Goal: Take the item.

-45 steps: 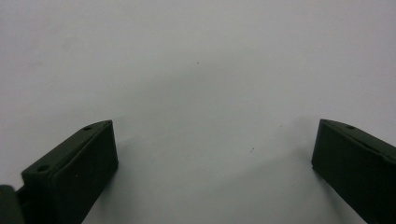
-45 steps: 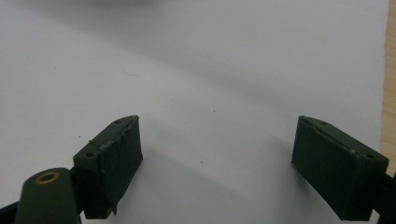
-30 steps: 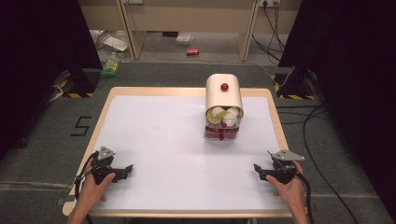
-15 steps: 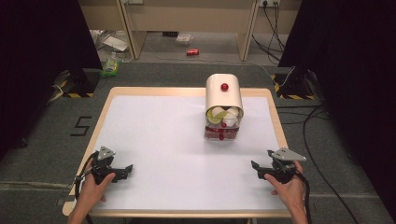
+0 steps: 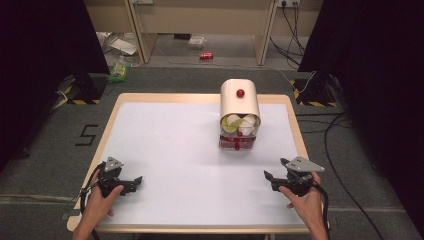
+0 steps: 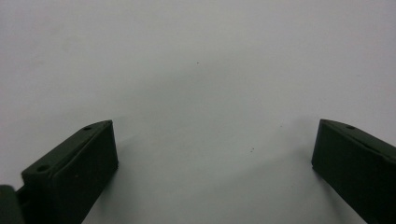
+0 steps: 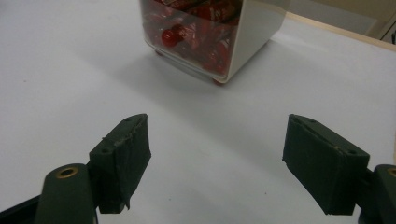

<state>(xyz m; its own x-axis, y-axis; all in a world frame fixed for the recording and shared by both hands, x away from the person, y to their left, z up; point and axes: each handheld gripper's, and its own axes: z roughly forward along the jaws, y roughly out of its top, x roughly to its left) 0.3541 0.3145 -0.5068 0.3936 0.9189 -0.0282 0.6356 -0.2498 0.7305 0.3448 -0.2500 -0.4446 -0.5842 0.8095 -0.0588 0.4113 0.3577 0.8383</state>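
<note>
ahead of the right gripper point(image 7: 215, 158) – well apart – stands the white dispenser point(image 7: 212, 35).

A red can point(image 5: 206, 56) lies on the floor beyond the table point(image 5: 165, 97); a green packet point(image 5: 118, 72) lies off its far left corner.

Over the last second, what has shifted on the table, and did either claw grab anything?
The right claw moved a little inward and toward the dispenser, lifting slightly off the tabletop; its jaws have just been closing somewhat, with nothing between them. Nothing was taken hold of or released. The left claw, open and empty, and the dispenser stayed where they were.
</note>
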